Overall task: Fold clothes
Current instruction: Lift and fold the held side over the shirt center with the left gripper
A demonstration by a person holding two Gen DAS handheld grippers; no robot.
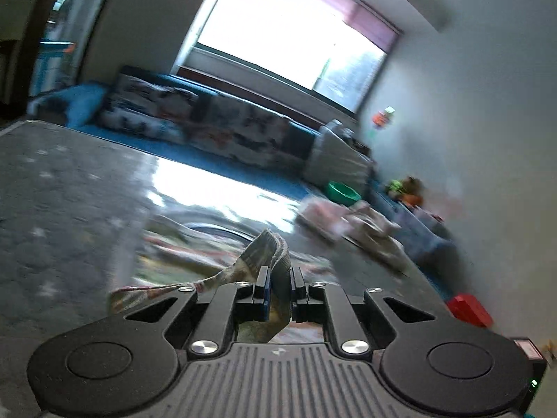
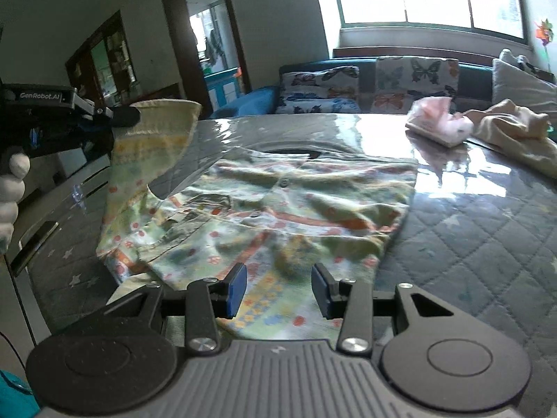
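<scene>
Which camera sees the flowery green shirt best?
The right wrist view: the flowery green shirt lies spread across the table. The left wrist view shows only a bunched bit pinched in the left gripper.

The left gripper [image 1: 279, 287] is raised, its jaws clamped on cloth. The right gripper [image 2: 278, 287] sits low with jaws spread apart. A gloved hand [image 2: 10, 188] holds the left one.

"GenRobot.AI" in white on the left gripper [image 2: 104, 118] body.

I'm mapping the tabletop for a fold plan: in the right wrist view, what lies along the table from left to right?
Left hand-held gripper holding up a sleeve of the patterned shirt → the shirt's body spread flat → pink garment → beige garment.
</scene>
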